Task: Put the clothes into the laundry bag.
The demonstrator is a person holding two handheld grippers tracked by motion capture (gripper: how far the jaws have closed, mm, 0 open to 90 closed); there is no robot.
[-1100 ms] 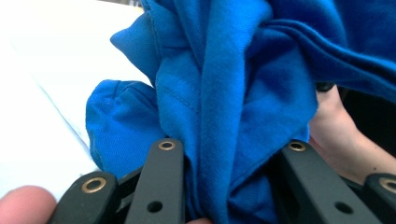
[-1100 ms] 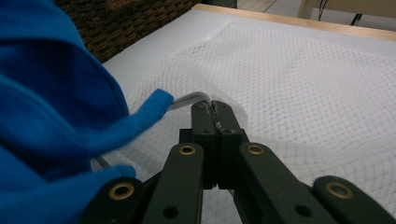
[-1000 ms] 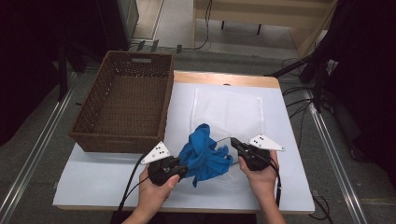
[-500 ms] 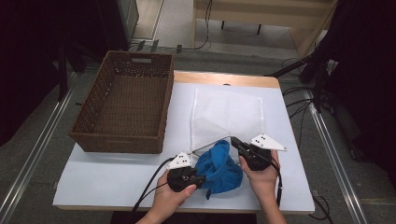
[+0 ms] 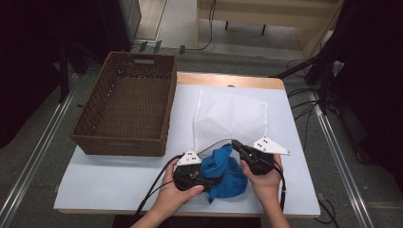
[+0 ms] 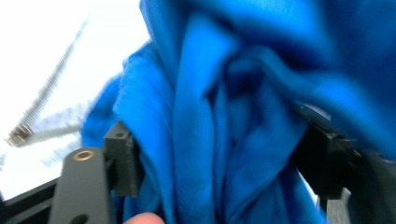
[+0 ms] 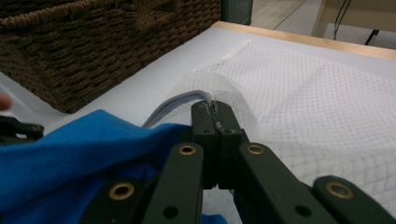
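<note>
High view: a person's two hands reach in from the bottom edge over a white table (image 5: 119,180), each holding a black two-jaw gripper. Between them, near the table's front edge, lies a bunched blue cloth (image 5: 227,172). The left gripper (image 5: 209,180) lies level and points into the cloth from the left. In the left gripper view, folds of the cloth (image 6: 224,116) sit between the two black jaws, which stand apart and have just been opening; the picture is blurred, so I cannot tell whether the pads touch the fabric. The right gripper (image 5: 236,145) sits at the cloth's upper right. In the right gripper view, its jaws are pressed together on the grey-edged rim of a white mesh laundry bag (image 7: 322,88), lifting that rim slightly off the table. The bag (image 5: 230,118) lies flat just behind the cloth. An empty brown wicker basket (image 5: 90,118) stands at the table's left edge.
</note>
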